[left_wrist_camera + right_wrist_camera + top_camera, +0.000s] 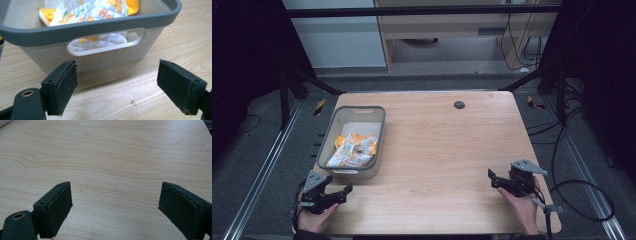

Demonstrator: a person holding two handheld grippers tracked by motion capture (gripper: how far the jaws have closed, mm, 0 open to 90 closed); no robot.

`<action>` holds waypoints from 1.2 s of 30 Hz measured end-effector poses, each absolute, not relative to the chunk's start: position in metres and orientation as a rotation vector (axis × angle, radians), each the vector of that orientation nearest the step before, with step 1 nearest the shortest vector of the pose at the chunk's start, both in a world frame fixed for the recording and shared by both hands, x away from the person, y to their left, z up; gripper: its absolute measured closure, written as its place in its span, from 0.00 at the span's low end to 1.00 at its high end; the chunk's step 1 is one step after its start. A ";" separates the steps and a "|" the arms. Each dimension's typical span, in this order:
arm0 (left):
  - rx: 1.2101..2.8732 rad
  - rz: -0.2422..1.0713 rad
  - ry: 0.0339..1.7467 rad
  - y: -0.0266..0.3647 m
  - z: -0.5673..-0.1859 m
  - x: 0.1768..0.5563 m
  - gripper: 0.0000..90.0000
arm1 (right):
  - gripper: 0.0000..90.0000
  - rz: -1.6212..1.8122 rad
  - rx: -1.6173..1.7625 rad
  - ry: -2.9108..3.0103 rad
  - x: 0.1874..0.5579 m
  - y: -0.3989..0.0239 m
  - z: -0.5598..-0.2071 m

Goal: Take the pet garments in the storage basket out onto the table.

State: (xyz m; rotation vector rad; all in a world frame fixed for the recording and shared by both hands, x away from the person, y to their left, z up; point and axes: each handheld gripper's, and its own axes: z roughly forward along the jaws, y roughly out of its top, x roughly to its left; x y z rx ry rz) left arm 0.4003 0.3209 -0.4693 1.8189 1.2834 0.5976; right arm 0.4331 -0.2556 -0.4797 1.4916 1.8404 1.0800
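Quilted white-and-orange cloth (353,150) lay crumpled in the grey bin (327,131), toward the bin's near end. Bin sat on the left side of the table (447,145), long axis running away from the person.

Left gripper (346,189) was at the near left table edge, just in front of the bin's near short wall, fingers spread wide with nothing between them. Cloth lay ahead of and slightly above those fingers, behind the wall, so my read: any grab means going up over the rim and down. Left hand clearly nearer.

Right gripper (491,176) was at the near right, well apart from the bin, fingers also spread and empty, aimed across bare table.

Left gripper view: the bin's (105,26) handle cutout, with cloth (100,40) showing through it, both fingers (62,85) short of the wall, not touching. High view gave the layout and the cloth's place in the bin. Right gripper view: wood grain between its fingers (53,207), a sliver of something pale at the top left corner, can't tell what.
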 end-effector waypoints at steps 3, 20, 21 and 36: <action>1.793 0.600 1.298 0.323 -0.466 0.399 0.19 | 0.13 1.084 1.489 1.844 0.432 -0.255 -0.480; 1.660 0.661 1.313 0.328 -0.442 0.391 0.25 | 0.16 1.076 1.442 1.876 0.433 -0.250 -0.480; 1.660 0.661 1.313 0.328 -0.442 0.391 0.25 | 0.16 1.078 1.444 1.878 0.433 -0.249 -0.480; 1.659 0.686 1.266 0.322 -0.413 0.396 0.24 | 0.16 1.074 1.421 1.908 0.433 -0.244 -0.483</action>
